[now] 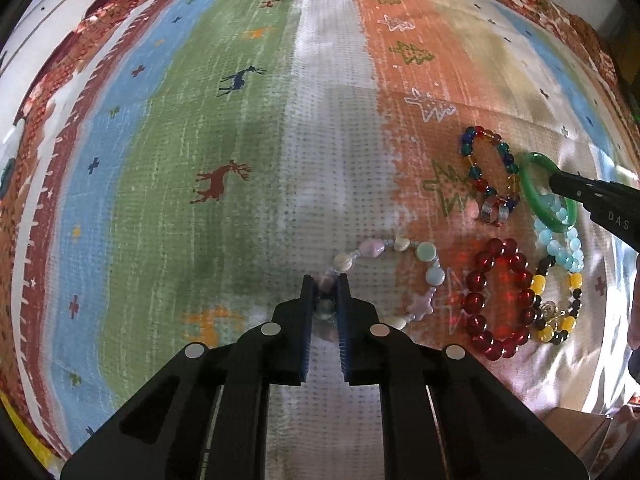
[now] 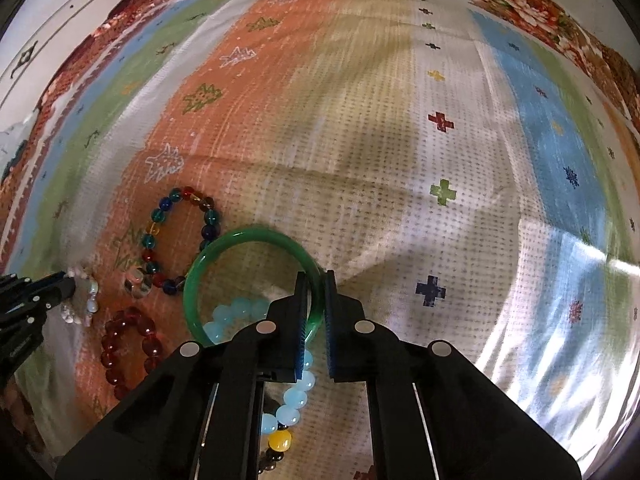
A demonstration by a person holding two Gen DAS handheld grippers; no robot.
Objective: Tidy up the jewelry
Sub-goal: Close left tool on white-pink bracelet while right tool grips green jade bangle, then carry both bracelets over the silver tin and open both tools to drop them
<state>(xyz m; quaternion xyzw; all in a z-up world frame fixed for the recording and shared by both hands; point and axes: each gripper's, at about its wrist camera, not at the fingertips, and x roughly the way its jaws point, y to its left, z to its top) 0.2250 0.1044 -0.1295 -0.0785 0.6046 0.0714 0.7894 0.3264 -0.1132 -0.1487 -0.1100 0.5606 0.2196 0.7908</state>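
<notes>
Several bracelets lie on a patterned cloth. My left gripper (image 1: 325, 280) is shut on the pastel bead bracelet (image 1: 426, 254), gripping its near-left beads. My right gripper (image 2: 318, 280) is shut on the rim of the green bangle (image 2: 224, 248), which also shows in the left wrist view (image 1: 534, 200). The bangle lies over a light blue bead bracelet (image 2: 298, 394). A multicolour glass bead bracelet (image 2: 180, 236) lies left of the bangle. A dark red bead bracelet (image 1: 498, 300) and a black-and-yellow bead bracelet (image 1: 560, 308) lie nearer.
The striped cloth (image 1: 240, 140) with deer and tree motifs covers the surface. A floral border (image 2: 540, 12) runs along its far edge. A white cabinet (image 2: 60, 32) stands at the far left. A brown box corner (image 1: 580, 432) shows at the lower right.
</notes>
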